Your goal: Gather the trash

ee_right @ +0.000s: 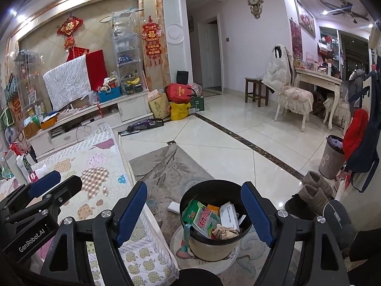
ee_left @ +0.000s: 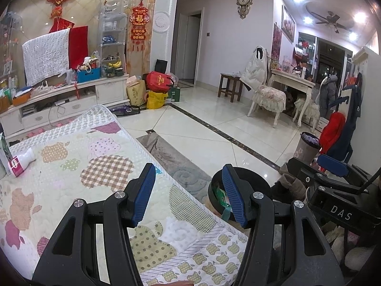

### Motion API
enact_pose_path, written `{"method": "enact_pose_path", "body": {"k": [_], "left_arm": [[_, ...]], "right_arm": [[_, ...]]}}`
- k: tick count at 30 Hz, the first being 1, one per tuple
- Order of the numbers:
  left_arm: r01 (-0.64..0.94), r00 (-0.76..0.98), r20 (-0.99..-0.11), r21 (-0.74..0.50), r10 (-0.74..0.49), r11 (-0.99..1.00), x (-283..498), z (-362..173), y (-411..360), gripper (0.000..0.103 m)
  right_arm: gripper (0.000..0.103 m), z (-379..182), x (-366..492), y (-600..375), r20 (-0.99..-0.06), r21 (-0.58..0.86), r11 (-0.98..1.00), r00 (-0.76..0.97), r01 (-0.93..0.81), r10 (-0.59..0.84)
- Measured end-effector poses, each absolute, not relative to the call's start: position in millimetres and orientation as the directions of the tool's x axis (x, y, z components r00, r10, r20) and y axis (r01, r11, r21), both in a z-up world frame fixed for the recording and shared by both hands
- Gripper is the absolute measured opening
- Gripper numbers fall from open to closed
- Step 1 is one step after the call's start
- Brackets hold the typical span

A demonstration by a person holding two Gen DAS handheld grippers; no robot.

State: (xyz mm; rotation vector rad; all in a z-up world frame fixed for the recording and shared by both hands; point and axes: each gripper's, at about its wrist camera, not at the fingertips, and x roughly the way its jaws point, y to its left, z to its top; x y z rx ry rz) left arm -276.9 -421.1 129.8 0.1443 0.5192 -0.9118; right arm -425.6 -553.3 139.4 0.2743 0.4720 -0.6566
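A black-rimmed trash bin (ee_right: 215, 240) stands on the floor beside the quilted table (ee_right: 100, 174). It holds a green wrapper (ee_right: 202, 217), a white box (ee_right: 229, 215) and crumpled paper (ee_right: 225, 232). My right gripper (ee_right: 194, 217) is open and empty above the bin. My left gripper (ee_left: 188, 195) is open and empty over the table's edge (ee_left: 190, 217), with the bin (ee_left: 247, 174) behind its right finger. A white and pink bottle (ee_left: 20, 160) lies on the table at far left. A small white item (ee_right: 173, 206) lies on the rug next to the bin.
A TV stand (ee_left: 71, 95) with clutter is at the back left. Bags (ee_left: 157, 88) sit on the floor by the doorway. A second bin (ee_right: 332, 157), brown boots (ee_right: 314, 190) and hanging clothes are at the right. A chair (ee_right: 290, 95) and desk stand beyond.
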Motion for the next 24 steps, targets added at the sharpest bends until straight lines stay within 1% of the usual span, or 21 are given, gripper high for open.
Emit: {"method": "enact_pose_path", "body": {"k": [24], "left_arm": [[0.793,0.474,-0.515,-0.103,-0.714,0.601,-270.4,119.2,-422.6,0.057]], "right_arm": [[0.079,129.4,-419.5,-556.2,-0.533,0.093,0.768,0.683,0.634,-0.499]]}}
